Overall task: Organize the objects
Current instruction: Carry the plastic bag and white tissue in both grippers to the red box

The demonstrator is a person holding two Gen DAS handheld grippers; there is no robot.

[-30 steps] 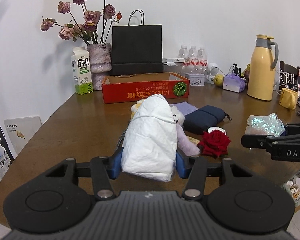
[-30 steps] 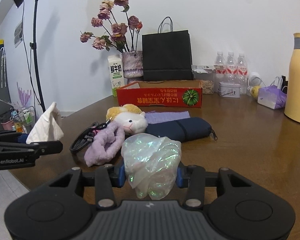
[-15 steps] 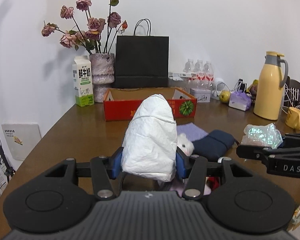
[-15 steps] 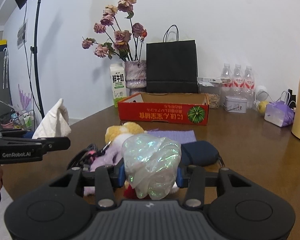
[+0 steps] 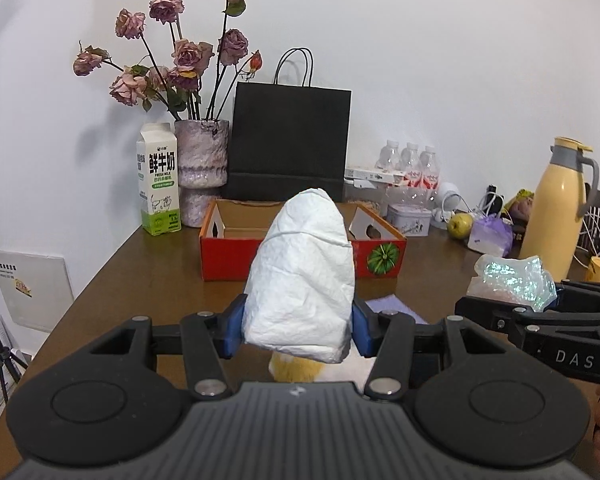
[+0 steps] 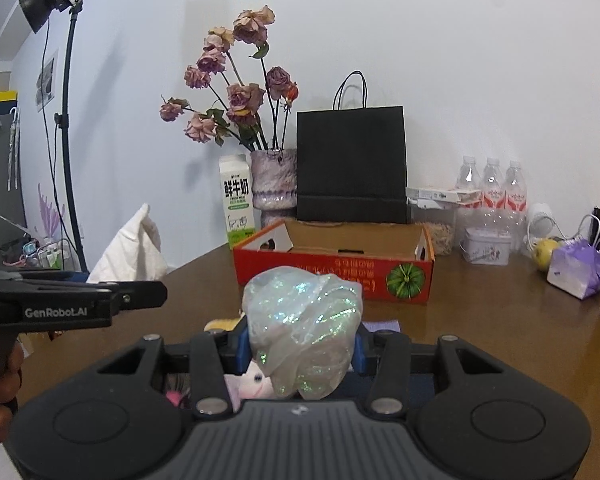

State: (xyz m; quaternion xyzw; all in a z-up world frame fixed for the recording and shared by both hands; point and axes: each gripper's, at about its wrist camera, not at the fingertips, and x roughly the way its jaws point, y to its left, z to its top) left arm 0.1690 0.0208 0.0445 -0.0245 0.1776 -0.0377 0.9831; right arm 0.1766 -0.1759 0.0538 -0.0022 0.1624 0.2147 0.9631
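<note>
My left gripper [image 5: 298,330] is shut on a crumpled white paper bundle [image 5: 302,276], held above the brown table [image 5: 140,272]. My right gripper [image 6: 300,350] is shut on an iridescent plastic bag [image 6: 304,328], also held above the table. Each gripper shows in the other view: the right one with its bag [image 5: 512,280] at the right, the left one with the white bundle [image 6: 130,244] at the left. An open red cardboard box [image 5: 228,240] [image 6: 332,268] lies ahead of both. A plush toy [image 6: 248,384] and a purple cloth [image 6: 380,326] lie below the grippers, mostly hidden.
Behind the box stand a black paper bag [image 5: 288,140], a vase of dried roses [image 5: 202,168] and a milk carton [image 5: 158,180]. Water bottles [image 5: 410,164], a tin [image 5: 408,220], an apple [image 5: 460,224] and a yellow thermos [image 5: 556,208] are at the right. A light stand [image 6: 66,120] is at the left.
Both grippers have risen and moved forward toward the red box, each keeping its load. The toys and the dark pouch have dropped below the view.
</note>
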